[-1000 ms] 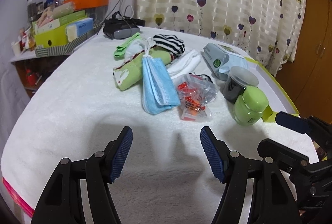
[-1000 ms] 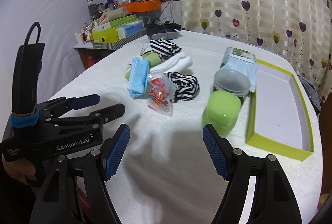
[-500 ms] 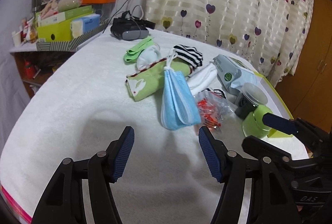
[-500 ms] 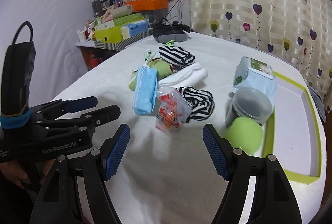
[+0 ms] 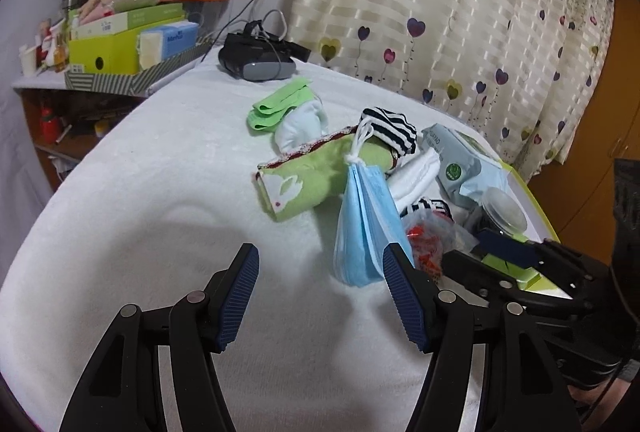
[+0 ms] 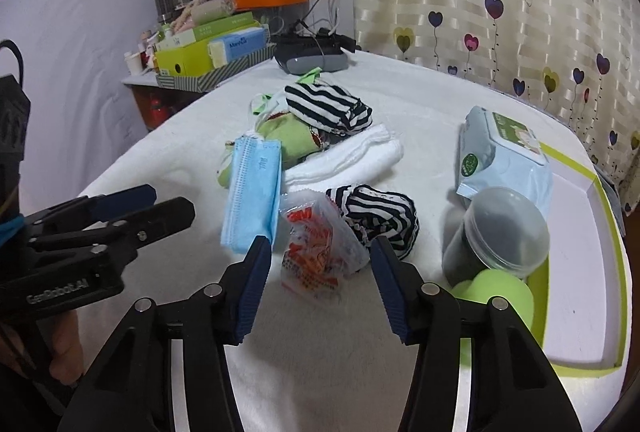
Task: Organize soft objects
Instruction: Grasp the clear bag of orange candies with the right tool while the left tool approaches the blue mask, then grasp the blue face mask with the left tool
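Note:
A pile of soft things lies mid-table: a blue face-mask stack [image 5: 362, 222] [image 6: 254, 195], a green cloth [image 5: 308, 179], a white towel [image 6: 346, 155], striped socks [image 6: 326, 105] [image 6: 378, 213], and a green-and-white sock pair [image 5: 286, 111]. My left gripper [image 5: 320, 292] is open and empty, just short of the masks. My right gripper [image 6: 320, 282] is open and empty, its fingers on either side of a clear bag of orange earplugs [image 6: 320, 244]. A green-rimmed white tray [image 6: 580, 272] lies at the right.
A wet-wipes pack [image 6: 502, 155], a dark clear-lidded jar [image 6: 498, 232] and a green round container [image 6: 500, 294] stand by the tray. A black headset [image 5: 256, 61] sits at the far edge. Cluttered shelves with boxes [image 5: 120, 39] stand at the back left.
Both grippers have moved forward toward the pile. The right gripper now has the earplug bag between its open fingers; the left has swung closer to the masks.

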